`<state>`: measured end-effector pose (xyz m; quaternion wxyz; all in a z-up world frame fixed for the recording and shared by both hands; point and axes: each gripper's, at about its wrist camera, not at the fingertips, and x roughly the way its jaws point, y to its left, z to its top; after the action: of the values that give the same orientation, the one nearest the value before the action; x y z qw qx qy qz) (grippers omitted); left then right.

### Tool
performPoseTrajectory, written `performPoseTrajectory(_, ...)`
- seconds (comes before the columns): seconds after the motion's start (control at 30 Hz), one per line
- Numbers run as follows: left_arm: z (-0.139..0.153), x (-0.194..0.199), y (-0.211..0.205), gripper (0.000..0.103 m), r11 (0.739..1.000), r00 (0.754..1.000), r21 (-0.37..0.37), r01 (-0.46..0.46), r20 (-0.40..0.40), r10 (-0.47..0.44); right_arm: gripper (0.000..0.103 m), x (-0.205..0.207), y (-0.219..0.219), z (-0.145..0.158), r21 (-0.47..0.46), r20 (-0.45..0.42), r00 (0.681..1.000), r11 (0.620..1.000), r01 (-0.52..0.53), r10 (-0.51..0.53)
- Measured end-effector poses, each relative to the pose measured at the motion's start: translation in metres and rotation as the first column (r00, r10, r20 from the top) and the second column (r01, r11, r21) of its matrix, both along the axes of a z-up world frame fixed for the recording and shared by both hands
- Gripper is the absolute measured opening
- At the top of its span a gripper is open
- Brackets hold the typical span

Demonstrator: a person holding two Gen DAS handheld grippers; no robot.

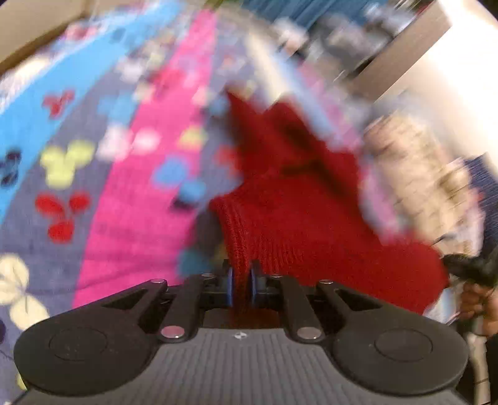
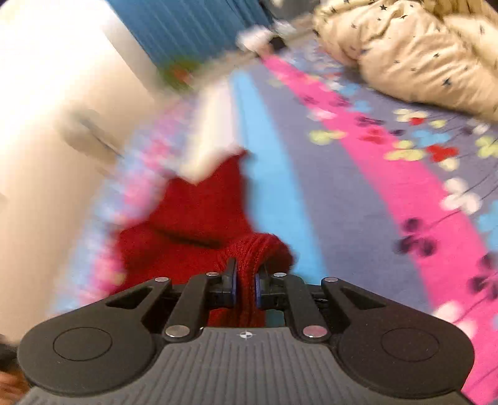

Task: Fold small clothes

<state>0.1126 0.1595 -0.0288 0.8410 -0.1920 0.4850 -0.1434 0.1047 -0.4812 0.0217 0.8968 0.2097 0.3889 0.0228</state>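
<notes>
The left hand-held gripper (image 1: 242, 285) pinches a ribbed edge of a red knitted garment (image 1: 298, 218) between its blue pads, and the right hand-held gripper (image 2: 246, 285) likewise has its jaws pressed together on a bunched ribbed fold of the same red knit (image 2: 199, 218). The garment hangs and spreads out ahead of both grippers, over a bed covered by a sheet (image 1: 133, 193) printed with broad pink, bright blue and grey-violet bands, strewn with small butterfly-like shapes in red, yellow, white and dark purple. In the right wrist view a crumpled cream blanket (image 2: 414, 53) with tiny dark stars lies at the far corner of the bed, well apart from the garment. Beyond the bed, a blue pleated curtain (image 2: 193, 28) hangs beside a pale wall (image 2: 46, 93). At the right edge of the left wrist view a person's hand (image 1: 476, 299) shows, dark and blurred. Both views are smeared by motion blur, and no brand, label or writing can be read anywhere.
</notes>
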Motion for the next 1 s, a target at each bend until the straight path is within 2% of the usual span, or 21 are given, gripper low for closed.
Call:
performPoseTrajectory(0.07,-0.013,0.002,-0.011,0.013,0.999,0.999,0.045,0.022,-0.038,-0.02,0.011,0.02,0.017,-0.034,-0.1,-0.137,0.991,0.995,-0.014,0.0)
performPoseTrajectory(0.13,-0.014,-0.003,-0.018,0.016,0.995,0.999,0.098,0.032,-0.028,-0.029,0.011,0.022,0.026,-0.055,-0.156,-0.186,0.982,0.988,-0.021,-0.009)
performPoseTrajectory(0.17,-0.014,-0.005,-0.016,0.017,0.995,0.999,0.097,0.033,-0.028,-0.03,0.013,0.018,0.026,-0.063,-0.155,-0.186,0.982,0.988,-0.013,-0.016)
performPoseTrajectory(0.23,-0.015,-0.011,-0.013,0.028,0.995,0.999,0.086,0.041,-0.034,-0.039,0.016,0.009,0.02,-0.072,-0.099,-0.174,0.984,0.995,0.012,-0.029)
performPoseTrajectory(0.27,-0.016,-0.013,-0.013,0.041,0.996,0.998,0.081,0.043,-0.038,-0.04,0.021,0.003,0.013,-0.076,-0.066,-0.166,0.985,0.997,0.03,-0.041)
performPoseTrajectory(0.3,-0.018,-0.013,-0.013,0.047,0.996,0.998,0.079,0.048,-0.043,-0.044,0.03,-0.002,0.008,-0.08,-0.041,-0.174,0.984,0.998,0.043,-0.049)
performPoseTrajectory(0.37,-0.023,-0.012,-0.02,0.049,0.994,0.997,0.082,0.067,-0.055,-0.062,0.043,-0.011,0.0,-0.084,-0.012,-0.204,0.976,0.997,0.079,-0.08)
performPoseTrajectory(0.43,-0.027,-0.012,-0.027,0.049,0.992,0.995,0.093,0.085,-0.063,-0.079,0.043,-0.014,0.004,-0.085,-0.019,-0.191,0.98,0.998,0.062,-0.064)
performPoseTrajectory(0.47,-0.029,-0.013,-0.032,0.049,0.99,0.994,0.104,0.094,-0.064,-0.087,0.043,-0.015,0.006,-0.086,-0.041,-0.195,0.98,0.998,0.042,-0.049)
performPoseTrajectory(0.53,-0.031,-0.016,-0.04,0.027,0.983,0.992,0.141,0.12,-0.058,-0.113,0.036,-0.017,0.014,-0.089,-0.087,-0.202,0.979,0.996,-0.011,-0.007)
performPoseTrajectory(0.57,-0.028,-0.019,-0.042,0.011,0.978,0.989,0.155,0.142,-0.055,-0.135,0.019,-0.019,0.019,-0.087,-0.107,-0.199,0.98,0.993,-0.042,0.02)
performPoseTrajectory(0.6,-0.022,-0.025,-0.042,0.011,0.976,0.987,0.147,0.162,-0.041,-0.157,0.013,-0.022,0.022,-0.082,-0.116,-0.188,0.981,0.991,-0.071,0.048)
performPoseTrajectory(0.7,0.016,-0.051,-0.03,0.01,0.974,0.978,0.122,0.192,0.062,-0.201,0.011,-0.038,0.014,-0.054,-0.072,-0.133,0.99,0.996,-0.061,0.051)
performPoseTrajectory(0.77,0.042,-0.075,-0.008,0.01,0.983,0.975,0.05,0.175,0.134,-0.18,0.01,-0.062,-0.004,-0.027,0.038,-0.089,0.996,0.999,0.007,-0.003)
performPoseTrajectory(0.8,0.049,-0.085,0.0,0.008,0.986,0.975,0.038,0.161,0.148,-0.165,0.009,-0.072,-0.015,-0.015,0.091,-0.069,0.997,0.995,0.029,-0.023)
performPoseTrajectory(0.83,0.053,-0.093,0.006,0.007,0.988,0.976,0.046,0.149,0.154,-0.154,0.009,-0.088,-0.022,-0.001,0.125,-0.045,0.999,0.992,0.036,-0.03)
performPoseTrajectory(0.9,0.046,-0.1,0.012,0.007,0.989,0.984,0.066,0.129,0.119,-0.136,0.008,-0.106,-0.029,0.013,0.085,-0.028,0.999,0.996,0.038,-0.036)
performPoseTrajectory(0.93,0.038,-0.098,0.008,0.007,0.986,0.986,0.086,0.14,0.08,-0.147,0.008,-0.106,-0.031,0.013,0.062,-0.047,0.998,0.997,0.039,-0.036)
performPoseTrajectory(1.0,0.024,-0.089,-0.01,0.008,0.965,0.981,0.184,0.186,0.016,-0.192,0.008,-0.095,-0.026,-0.008,0.011,-0.14,0.99,1.0,-0.001,0.003)
